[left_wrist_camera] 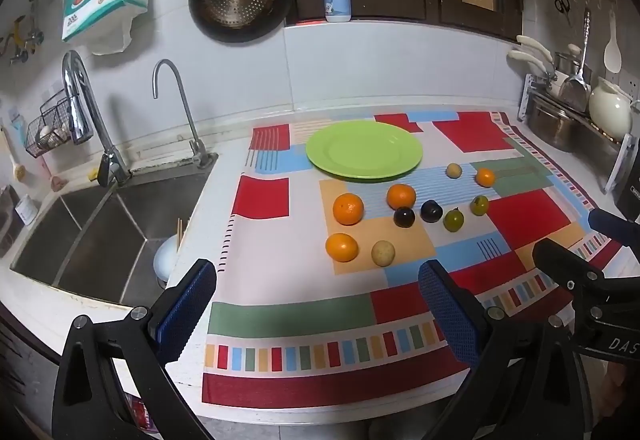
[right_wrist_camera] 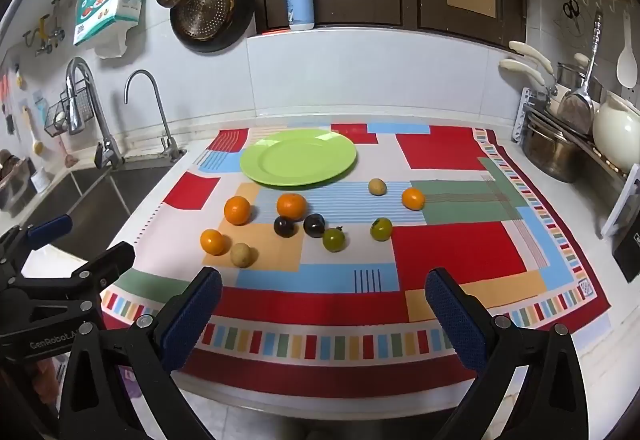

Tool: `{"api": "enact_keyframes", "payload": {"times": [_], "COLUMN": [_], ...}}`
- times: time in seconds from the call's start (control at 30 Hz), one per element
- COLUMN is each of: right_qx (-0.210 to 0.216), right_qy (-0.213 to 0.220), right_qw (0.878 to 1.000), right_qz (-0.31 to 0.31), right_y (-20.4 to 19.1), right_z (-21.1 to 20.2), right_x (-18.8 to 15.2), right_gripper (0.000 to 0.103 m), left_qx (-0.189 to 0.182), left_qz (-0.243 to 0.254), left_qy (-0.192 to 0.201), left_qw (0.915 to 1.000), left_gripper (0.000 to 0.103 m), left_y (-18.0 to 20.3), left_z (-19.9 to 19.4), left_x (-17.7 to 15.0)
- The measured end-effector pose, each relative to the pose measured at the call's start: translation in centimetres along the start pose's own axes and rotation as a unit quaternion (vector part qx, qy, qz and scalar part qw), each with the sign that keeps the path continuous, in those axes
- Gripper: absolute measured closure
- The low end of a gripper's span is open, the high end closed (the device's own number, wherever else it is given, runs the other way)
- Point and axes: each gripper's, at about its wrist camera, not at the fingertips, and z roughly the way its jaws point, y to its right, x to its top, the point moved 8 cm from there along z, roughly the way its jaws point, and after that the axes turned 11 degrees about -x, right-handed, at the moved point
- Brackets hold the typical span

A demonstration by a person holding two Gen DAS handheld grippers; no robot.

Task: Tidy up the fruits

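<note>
On the tabletop (right_wrist_camera: 400,108), over a patchwork cloth (right_wrist_camera: 452,248), a green plate (right_wrist_camera: 298,162) sat at upper centre of the right wrist view with nothing on it. Below the plate the fruits lay loose on the cloth: four oranges (right_wrist_camera: 237,210), two dark plums (right_wrist_camera: 285,227), two green fruits (right_wrist_camera: 333,239) and two small tan fruits (right_wrist_camera: 241,255), all apart from the plate. At the left of the frame a steel sink (left_wrist_camera: 100,240) held a white bowl (left_wrist_camera: 164,260) with chopsticks in the left wrist view.

The right hand-held gripper (right_wrist_camera: 324,316) filled the bottom of its frame, blue pads spread wide apart and gripping nothing; the fruits lay above it in the frame, well apart from the pads, the tan fruit by the lower-left orange nearest. The left hand-held gripper (left_wrist_camera: 318,310) also stood wide apart and bare, with the fruit cluster above it and slightly to the right in its frame, none touching
</note>
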Motion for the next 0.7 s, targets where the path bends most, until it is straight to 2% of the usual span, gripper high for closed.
{"api": "enact_keyframes", "payload": {"times": [0.7], "right_qx": [0.004], "right_qy": [0.007], "right_qw": [1.0], "right_qz": [-0.006], "right_y": [-0.72], "right_z": [0.26], "right_x": [-0.24], "right_gripper": [0.0], "left_qx": [-0.002], "left_qz": [-0.002], "left_qy": [0.002], "left_qw": [1.0], "left_gripper": [0.0], "left_y": [-0.28], "left_z": [-0.17], "left_x": [-0.02]}}
